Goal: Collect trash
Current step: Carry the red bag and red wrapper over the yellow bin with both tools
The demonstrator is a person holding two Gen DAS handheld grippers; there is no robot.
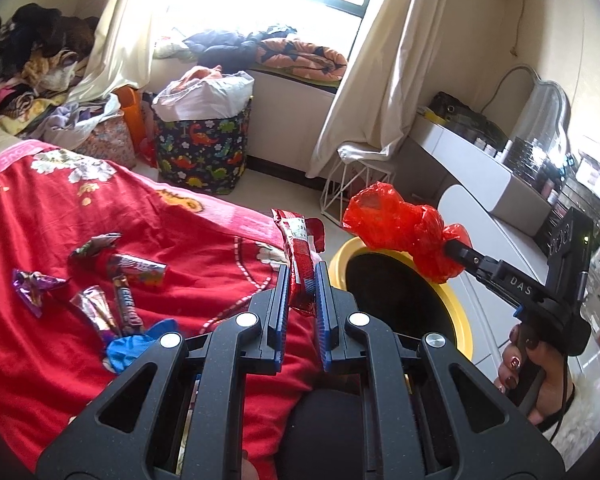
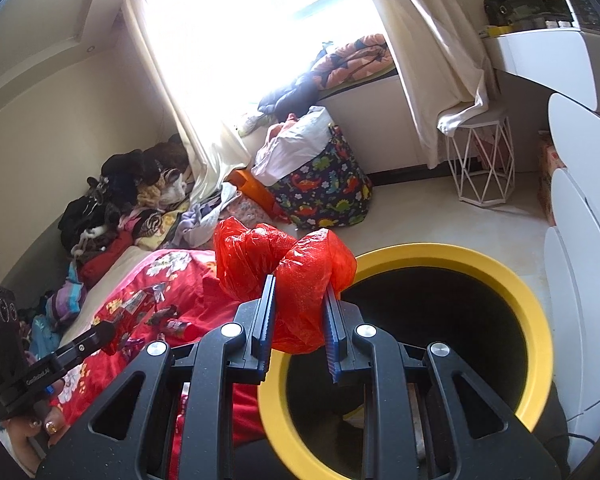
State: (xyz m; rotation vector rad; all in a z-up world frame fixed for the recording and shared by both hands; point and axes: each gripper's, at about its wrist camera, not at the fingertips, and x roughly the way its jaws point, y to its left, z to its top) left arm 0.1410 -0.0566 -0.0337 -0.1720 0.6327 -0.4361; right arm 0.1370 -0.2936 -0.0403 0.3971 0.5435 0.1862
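Both sets of jaws are clamped on rubbish. The left gripper [image 1: 303,280] pinches a red snack wrapper [image 1: 300,260] flat between its blue-ribbed pads, nearly closed; the right gripper [image 2: 300,312] squeezes a crumpled red plastic bag [image 2: 288,276], the pads held a little apart by the bulk of it.

What matters next is the bin [image 2: 531,320]. From the right wrist view its yellow rim and dark mouth lie directly below and just ahead of the bag, so that hand looks the nearer and seems ready to let go. From the left wrist view the bin [image 1: 341,264] sits to the right of the wrapper, which is over the bed's edge, just short of the rim; I judge it needs a short sideways carry first. The wrapper's long axis runs straight up out of the pads, along the fingers, so it should drop end-on.

The bag is thin, glossy film, scrunched into puffy lobes, light and likely to cling or drift. The wrapper is stiffer, creased foil-like plastic with a printed label.

On the red flowered bedspread [image 1: 40,240] more wrappers wait: a twisted purple foil wrapper [image 1: 34,286], several shiny printed bar wrappers [image 1: 134,270], and a blue crumpled piece [image 1: 134,346] beside the left gripper.
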